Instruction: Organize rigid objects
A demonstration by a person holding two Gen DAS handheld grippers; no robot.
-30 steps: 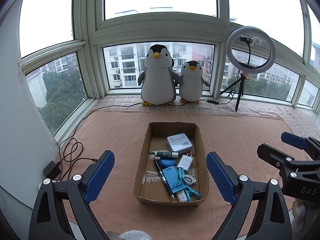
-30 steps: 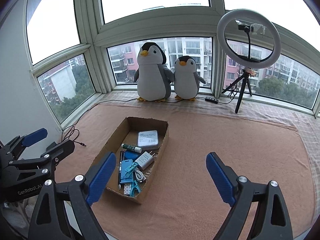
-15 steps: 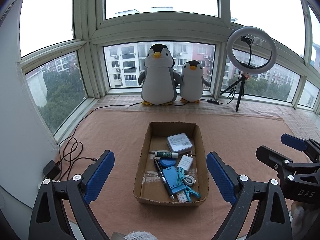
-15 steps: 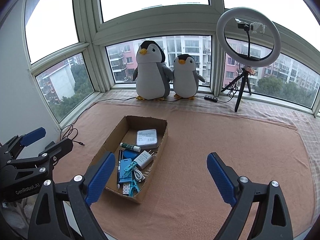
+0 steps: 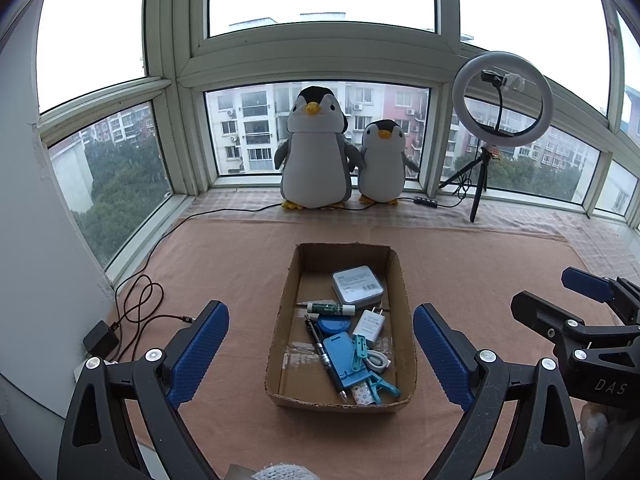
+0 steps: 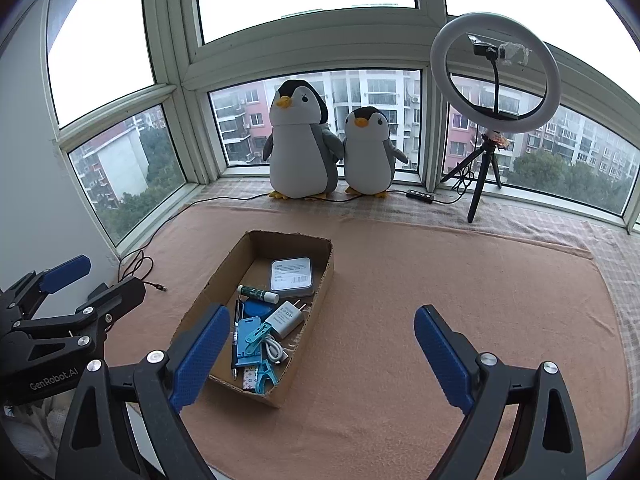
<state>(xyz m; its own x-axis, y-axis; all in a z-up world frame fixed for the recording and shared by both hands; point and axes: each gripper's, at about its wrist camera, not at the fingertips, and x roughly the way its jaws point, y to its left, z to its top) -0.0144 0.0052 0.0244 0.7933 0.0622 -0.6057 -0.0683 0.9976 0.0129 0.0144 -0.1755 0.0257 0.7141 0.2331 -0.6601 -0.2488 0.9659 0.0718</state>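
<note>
A shallow cardboard box (image 5: 280, 322) lies on the pinkish-brown cloth (image 5: 472, 264), its long side running from near to far, and it holds all the small rigid items. At its far end a grey square tin (image 5: 357, 285) lies flat. Just nearer, a green glue stick (image 5: 326, 308) lies crosswise, with a blue round case (image 5: 334, 324) and a white plug charger (image 5: 370, 325) side by side below it. A dark pen (image 5: 325, 354) runs along the left of the pile, touching a blue phone stand (image 5: 345, 362). A turquoise clip (image 5: 382, 388) sits in the near right corner, and a coiled white cable (image 5: 378, 360) lies by the right wall.

The left gripper (image 5: 320, 354) hangs over the near end of the box with its jaws spread wide and nothing between the blue pads. The right gripper (image 6: 320, 354) hangs to the right of the box over bare cloth, jaws equally wide and holding nothing.

At the far edge, two plush penguins (image 5: 316, 152) stand together against the window (image 5: 248, 128). A ring light (image 5: 502, 100) on a small tripod stands to their right. A dark cable (image 5: 140, 304) loops on the cloth at the left, near a black adapter (image 5: 101, 340)
</note>
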